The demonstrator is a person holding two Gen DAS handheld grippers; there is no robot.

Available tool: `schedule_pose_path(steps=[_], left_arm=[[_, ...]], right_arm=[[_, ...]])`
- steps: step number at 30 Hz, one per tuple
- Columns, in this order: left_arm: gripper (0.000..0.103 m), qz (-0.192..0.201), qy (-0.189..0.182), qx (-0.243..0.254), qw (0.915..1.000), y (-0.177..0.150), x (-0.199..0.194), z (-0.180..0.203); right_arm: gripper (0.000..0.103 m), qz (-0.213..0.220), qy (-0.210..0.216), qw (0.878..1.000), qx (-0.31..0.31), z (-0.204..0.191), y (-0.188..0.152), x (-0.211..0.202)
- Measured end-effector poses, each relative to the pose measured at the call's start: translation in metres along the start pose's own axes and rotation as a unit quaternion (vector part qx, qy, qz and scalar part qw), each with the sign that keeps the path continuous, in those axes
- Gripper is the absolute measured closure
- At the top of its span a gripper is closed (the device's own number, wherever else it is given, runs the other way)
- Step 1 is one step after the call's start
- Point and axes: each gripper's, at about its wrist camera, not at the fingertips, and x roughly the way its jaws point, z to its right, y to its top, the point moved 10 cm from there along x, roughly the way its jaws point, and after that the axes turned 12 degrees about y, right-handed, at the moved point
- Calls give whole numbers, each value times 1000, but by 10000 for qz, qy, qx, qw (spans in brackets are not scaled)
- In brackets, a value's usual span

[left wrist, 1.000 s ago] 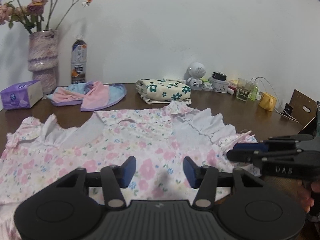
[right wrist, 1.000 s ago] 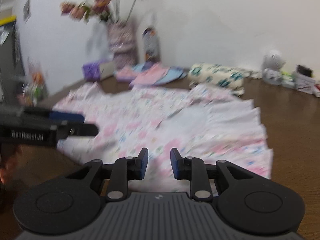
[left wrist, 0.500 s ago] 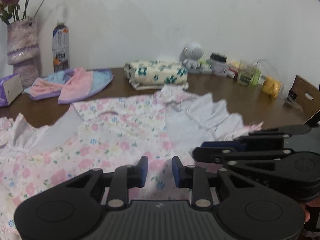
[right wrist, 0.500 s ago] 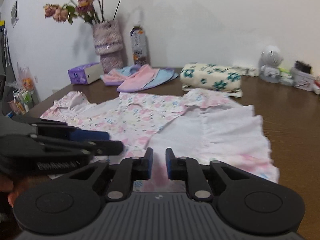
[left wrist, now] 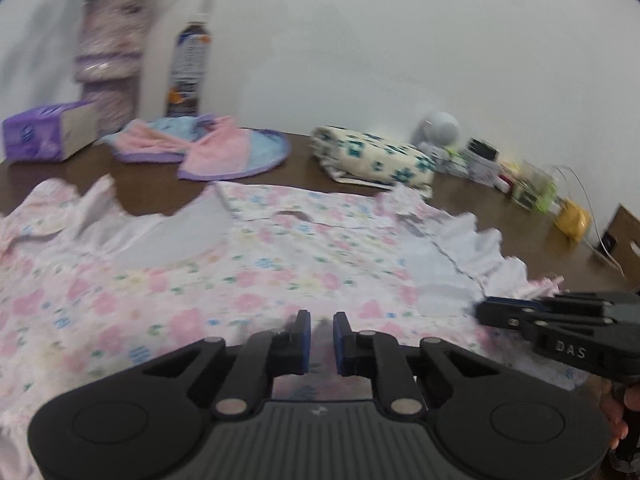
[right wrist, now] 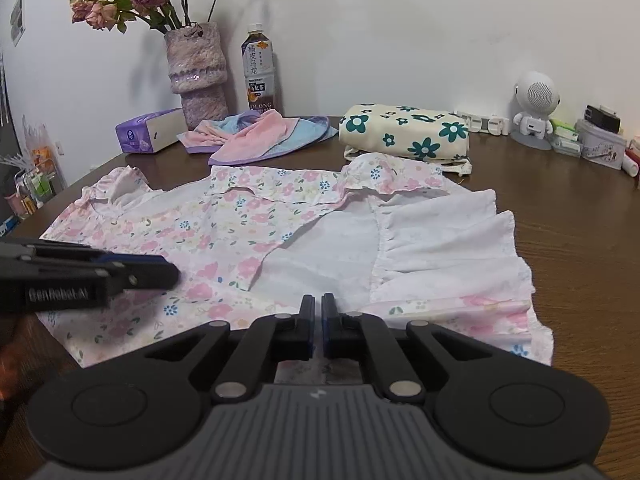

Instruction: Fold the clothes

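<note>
Pink floral cotton dress (left wrist: 248, 280), spread flat on brown wooden table (left wrist: 500, 220); left wrist view: left gripper (left wrist: 318, 334) low over near hem, jaws nearly together, whether fabric is pinched cannot be told. Right wrist view: dress (right wrist: 248, 216), white lining exposed at right; right gripper (right wrist: 317, 322) at near hem, jaws almost closed, grip on cloth indeterminate.

Plain white wall (right wrist: 400, 20) far; dark brown wooden table (right wrist: 580, 208) near; small picture (right wrist: 17, 20) far left.
</note>
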Motion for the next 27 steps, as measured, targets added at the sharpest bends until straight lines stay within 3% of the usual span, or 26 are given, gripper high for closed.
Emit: schedule_pose_path(steps=[3, 15, 17, 22, 24, 25, 27], left_arm=[[94, 3, 99, -109, 9999, 0, -3, -13], [94, 102, 188, -208, 9996, 1, -10, -21], [72, 220, 204, -133, 9995, 3, -15, -17], [45, 567, 138, -12, 9983, 10, -41, 1], [34, 609, 121, -25, 9981, 6, -50, 9], [31, 617, 109, -23, 9980, 2, -55, 12], [24, 625, 83, 59, 9980, -5, -60, 21]], right_arm=[[99, 26, -260, 9996, -56, 10, -1, -7], [99, 161, -249, 9980, 552, 57, -7, -26], [99, 155, -283, 9982, 498, 56, -7, -26], [91, 572, -227, 9976, 320, 41, 3, -45], [69, 721, -62, 9973, 129, 27, 8, -53], [64, 783, -5, 9969, -31, 18, 9, -56], [61, 851, 155, 9957, -341, 1, 11, -60]])
